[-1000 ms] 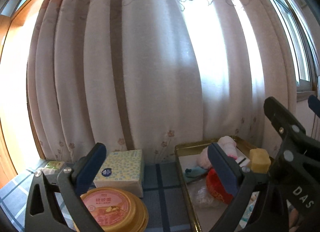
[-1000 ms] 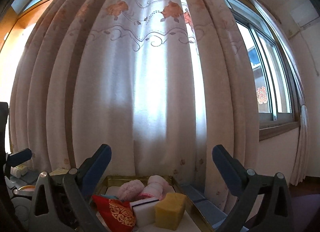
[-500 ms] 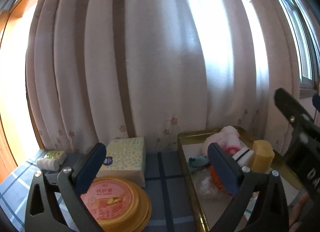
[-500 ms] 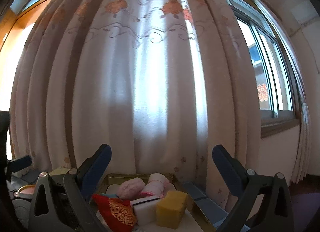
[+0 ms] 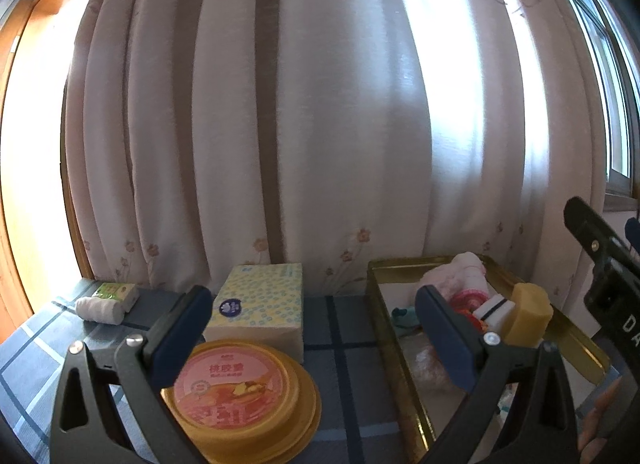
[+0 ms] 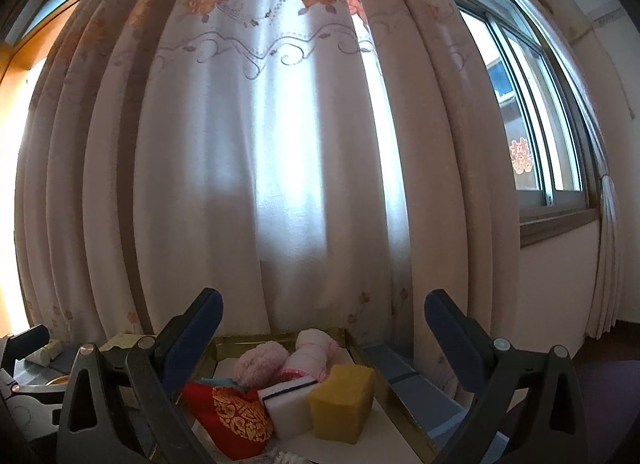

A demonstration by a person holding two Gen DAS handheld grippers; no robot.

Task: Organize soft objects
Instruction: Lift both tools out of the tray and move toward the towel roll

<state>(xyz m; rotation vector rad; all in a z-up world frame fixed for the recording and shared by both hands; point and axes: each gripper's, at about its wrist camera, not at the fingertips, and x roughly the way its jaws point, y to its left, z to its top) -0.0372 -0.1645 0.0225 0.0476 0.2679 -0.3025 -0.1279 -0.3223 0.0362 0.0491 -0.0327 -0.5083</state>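
Left gripper (image 5: 312, 328): jaws spread wide, nothing between them.
Right gripper (image 6: 322, 328): jaws released, empty, above the tray.
Gold tray (image 5: 576, 340): at 3 o'clock in the left view; holds yellow sponge (image 6: 342, 402), white sponge (image 6: 286, 404), red pouch (image 6: 234, 416), pink rolls.
White roll (image 5: 100, 310): at 9 o'clock, well apart from tray, probably cloth.
Risk: reaching for the roll could snag the tissue box (image 5: 258, 304) or yellow tub (image 5: 240, 396) between.
Risk: crowded far end; sponges may topple.
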